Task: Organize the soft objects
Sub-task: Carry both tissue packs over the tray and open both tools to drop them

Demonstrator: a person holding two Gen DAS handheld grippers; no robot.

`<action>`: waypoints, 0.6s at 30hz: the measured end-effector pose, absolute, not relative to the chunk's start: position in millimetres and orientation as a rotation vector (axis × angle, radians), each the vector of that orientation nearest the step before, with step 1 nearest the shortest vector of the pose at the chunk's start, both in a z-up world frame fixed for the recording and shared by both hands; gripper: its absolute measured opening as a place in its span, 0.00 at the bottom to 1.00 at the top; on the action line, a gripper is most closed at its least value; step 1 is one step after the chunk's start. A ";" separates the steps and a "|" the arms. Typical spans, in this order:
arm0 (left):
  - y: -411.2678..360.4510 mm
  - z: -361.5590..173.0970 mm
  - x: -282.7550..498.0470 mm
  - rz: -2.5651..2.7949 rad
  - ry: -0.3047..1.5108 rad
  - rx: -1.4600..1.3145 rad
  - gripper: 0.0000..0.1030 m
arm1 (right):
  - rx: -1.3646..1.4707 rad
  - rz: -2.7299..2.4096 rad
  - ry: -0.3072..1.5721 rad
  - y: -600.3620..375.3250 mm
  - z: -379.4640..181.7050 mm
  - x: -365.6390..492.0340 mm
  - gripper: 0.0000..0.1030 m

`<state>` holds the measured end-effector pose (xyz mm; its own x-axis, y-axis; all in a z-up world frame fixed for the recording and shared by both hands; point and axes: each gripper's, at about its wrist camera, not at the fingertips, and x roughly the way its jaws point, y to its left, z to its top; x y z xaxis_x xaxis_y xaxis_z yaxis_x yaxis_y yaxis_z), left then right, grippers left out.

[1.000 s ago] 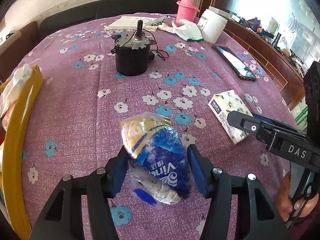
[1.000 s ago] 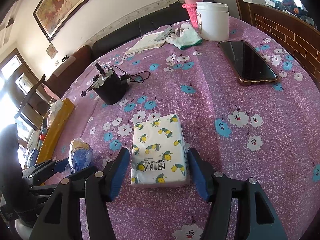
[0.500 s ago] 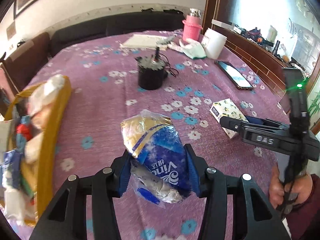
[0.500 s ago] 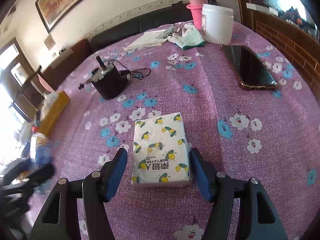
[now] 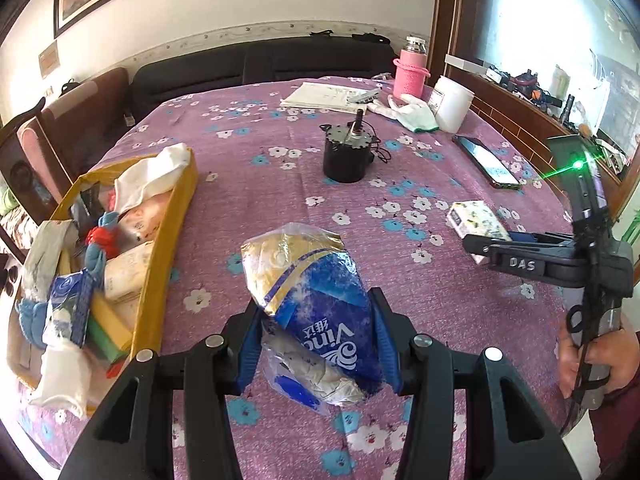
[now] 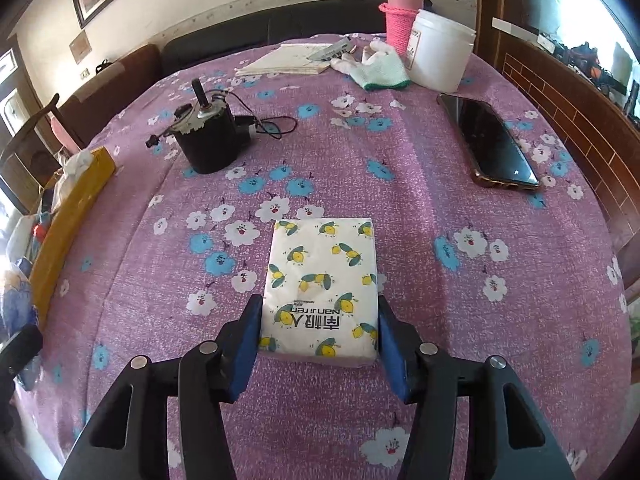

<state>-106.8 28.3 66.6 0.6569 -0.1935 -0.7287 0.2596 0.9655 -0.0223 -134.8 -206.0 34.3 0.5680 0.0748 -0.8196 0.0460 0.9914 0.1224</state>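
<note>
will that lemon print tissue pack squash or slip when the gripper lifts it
The lemon-print tissue pack is soft paper in smooth film, so it will probably dent. It could slip, gripped at one end by the closing right gripper. It looks light.

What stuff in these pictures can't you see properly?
- Blue tissue bag, left wrist view: its lower end sits behind the left gripper, hidden.
- Yellow box, left wrist view: the picture's edge cuts off its near end.
- Lemon tissue pack, right wrist view: right gripper is closing; pad contact unclear.
- White tub: label too small to read.
</note>
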 end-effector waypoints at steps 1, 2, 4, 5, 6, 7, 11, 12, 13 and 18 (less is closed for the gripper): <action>29.9 66.8 -107.5 -0.255 0.813 0.085 0.47 | 0.135 0.015 0.963 -205.6 36.3 -136.8 0.55; 31.2 67.4 -108.5 -0.253 0.812 0.082 0.47 | 0.134 0.013 0.954 -206.3 39.8 -139.6 0.55; 33.4 68.4 -110.6 -0.252 0.808 0.076 0.47 | 0.133 0.014 0.945 -205.8 44.9 -143.5 0.55; 34.3 69.3 -112.3 -0.251 0.805 0.074 0.47 | 0.133 0.015 0.939 -205.6 47.8 -145.7 0.55; 34.5 69.9 -113.0 -0.250 0.804 0.073 0.47 | 0.133 0.016 0.933 -205.2 50.7 -147.9 0.55; 35.4 70.9 -115.0 -0.250 0.801 0.070 0.47 | 0.134 0.017 0.930 -204.6 52.5 -149.7 0.55; 38.1 74.3 -120.6 -0.252 0.792 0.066 0.47 | 0.140 0.030 0.917 -200.0 60.5 -156.0 0.55; 38.6 75.1 -122.3 -0.252 0.789 0.064 0.47 | 0.140 0.034 0.913 -198.4 62.6 -157.7 0.55; 39.3 76.1 -124.2 -0.252 0.786 0.063 0.47 | 0.139 0.038 0.909 -196.7 64.6 -159.6 0.55; 45.0 79.2 -131.1 -0.251 0.776 0.052 0.47 | 0.130 0.063 0.888 -185.8 75.5 -167.2 0.56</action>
<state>-131.1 45.0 79.2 0.6855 -0.2048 -0.6987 0.2431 0.9689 -0.0456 -167.2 -185.8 75.5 0.6301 0.1085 -0.7689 -0.0010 0.9903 0.1390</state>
